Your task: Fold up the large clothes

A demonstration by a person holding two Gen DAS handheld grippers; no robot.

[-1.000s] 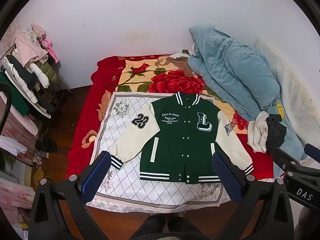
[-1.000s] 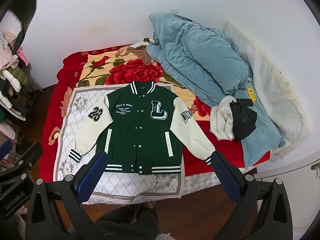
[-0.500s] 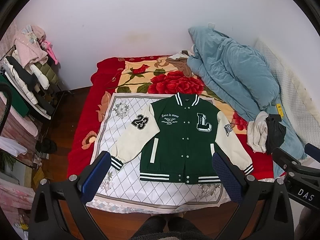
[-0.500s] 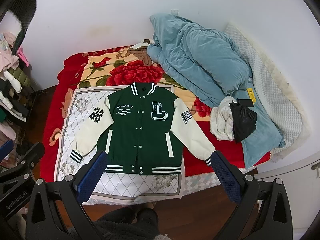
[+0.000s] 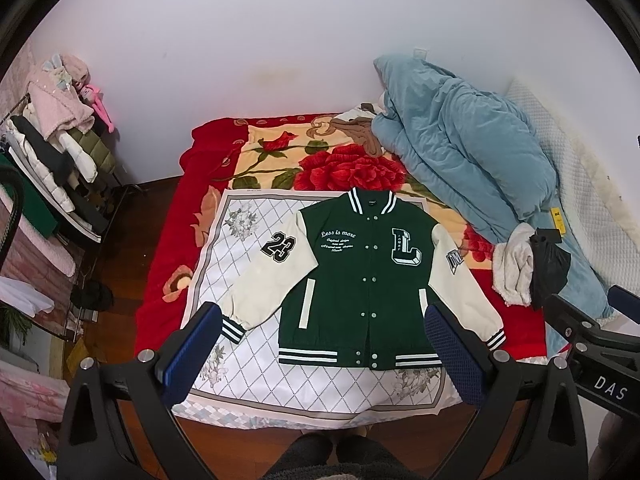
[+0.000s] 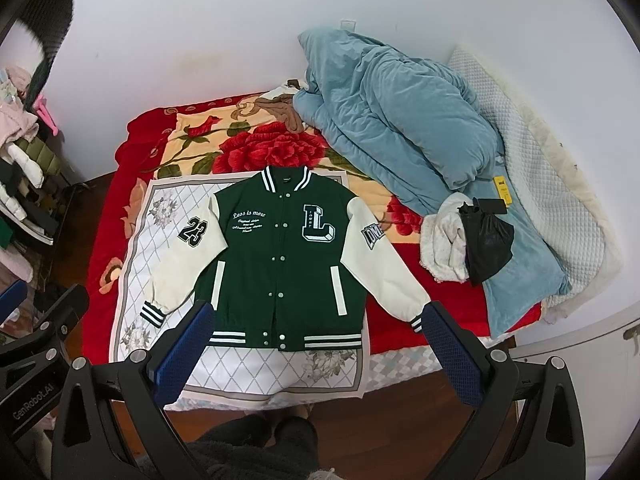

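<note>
A green varsity jacket [image 5: 360, 280] [image 6: 280, 264] with cream sleeves lies flat and face up on a white diamond-pattern cloth [image 5: 240, 272] [image 6: 168, 216] on the bed, snapped shut, both sleeves spread outward. My left gripper [image 5: 324, 336] hangs open high above the jacket's hem, nothing between its blue pads. My right gripper [image 6: 316, 336] is likewise open and empty above the hem. Each gripper shows at the edge of the other's view.
A red rose blanket [image 5: 344, 164] covers the bed. A blue quilt [image 5: 472, 160] is heaped at the right, with a white towel [image 5: 514, 268] and a black bag [image 5: 550, 268] beside it. A clothes rack [image 5: 52, 168] stands left on the wooden floor. The person's feet show below.
Both views have shifted very slightly; the jacket and the bed items have not moved. Both grippers stay open.
</note>
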